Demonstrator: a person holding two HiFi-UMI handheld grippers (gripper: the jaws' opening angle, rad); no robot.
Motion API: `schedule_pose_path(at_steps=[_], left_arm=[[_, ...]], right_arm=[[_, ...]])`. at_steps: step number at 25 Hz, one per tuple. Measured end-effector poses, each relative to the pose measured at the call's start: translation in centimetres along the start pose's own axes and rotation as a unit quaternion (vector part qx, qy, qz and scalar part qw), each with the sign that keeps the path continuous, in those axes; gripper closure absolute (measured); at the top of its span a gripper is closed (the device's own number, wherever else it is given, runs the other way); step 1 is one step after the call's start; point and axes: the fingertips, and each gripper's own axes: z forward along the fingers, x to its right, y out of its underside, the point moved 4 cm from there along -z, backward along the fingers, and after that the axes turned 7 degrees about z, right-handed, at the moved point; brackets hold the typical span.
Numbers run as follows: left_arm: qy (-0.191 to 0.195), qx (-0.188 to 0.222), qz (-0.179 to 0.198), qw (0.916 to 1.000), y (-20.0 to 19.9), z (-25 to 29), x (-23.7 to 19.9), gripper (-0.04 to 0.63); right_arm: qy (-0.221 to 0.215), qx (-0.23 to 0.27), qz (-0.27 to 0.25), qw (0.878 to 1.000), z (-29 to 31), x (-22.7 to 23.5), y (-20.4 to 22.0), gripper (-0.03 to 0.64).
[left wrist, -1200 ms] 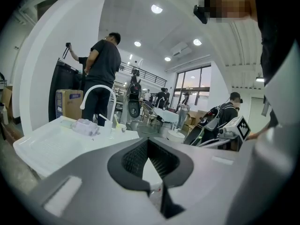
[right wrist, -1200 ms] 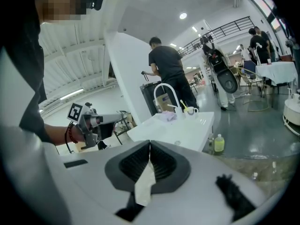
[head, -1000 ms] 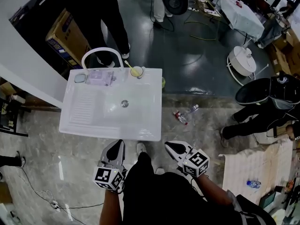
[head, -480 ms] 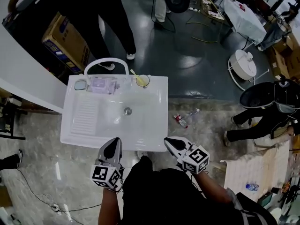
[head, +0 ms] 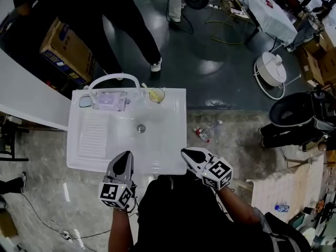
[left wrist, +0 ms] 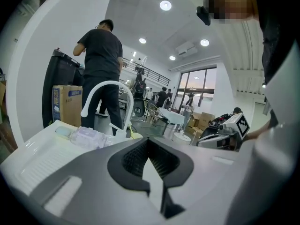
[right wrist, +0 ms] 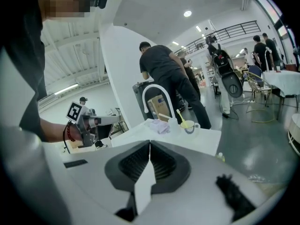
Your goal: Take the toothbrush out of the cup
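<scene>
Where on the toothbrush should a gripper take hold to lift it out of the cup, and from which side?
Grip the toothbrush on the stretch of handle that sticks out above the rim of the cup, where it leans toward the faucet. Come from above and the right with the right gripper, since the cup stands at the sink's back right corner. Its jaws are together, so they would have to open first.

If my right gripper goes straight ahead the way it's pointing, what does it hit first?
Straight ahead of the right gripper, likely the purplish pack beside the faucet on the sink; the cup sits right of that line. Depth is unclear.
</scene>
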Motion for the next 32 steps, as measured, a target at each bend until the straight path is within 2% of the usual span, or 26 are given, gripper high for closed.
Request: schedule_pose_path(at_steps=[12,21,25,27,30,32], left_arm=[[-0.017,-0.009,0.005,0.9998,-0.6,3.0,1.2,0.586],[-0.019,-0.018,0.004,0.9997,-0.4,4.7,0.8,0.586],[-0.021,-0.021,0.004,0.9996,-0.5,5.5,0.6,0.586],[-0.021,-0.021,-0.007,0.9995,-0.5,5.9,0.4,0.586],[-0.021,-0.009,-0.042,0.9988,-0.8,6.5,0.0,0.586],[-0.026,-0.007,-0.042,0.9988,-0.9,6.8,-0.1,0.586]], right_arm=[[-0.022,-0.021,-0.052,0.998,2.3,4.3,-2.7,0.604],[-0.015,-0.034,-0.122,0.992,6.4,8.3,-6.1,0.603],[-0.018,-0.035,-0.122,0.992,8.0,9.8,-7.5,0.603],[-0.018,-0.037,-0.128,0.991,8.9,10.4,-8.1,0.603],[-0.018,-0.046,-0.139,0.989,10.3,11.0,-8.2,0.603],[-0.022,-0.051,-0.14,0.989,11.1,11.3,-8.2,0.603]])
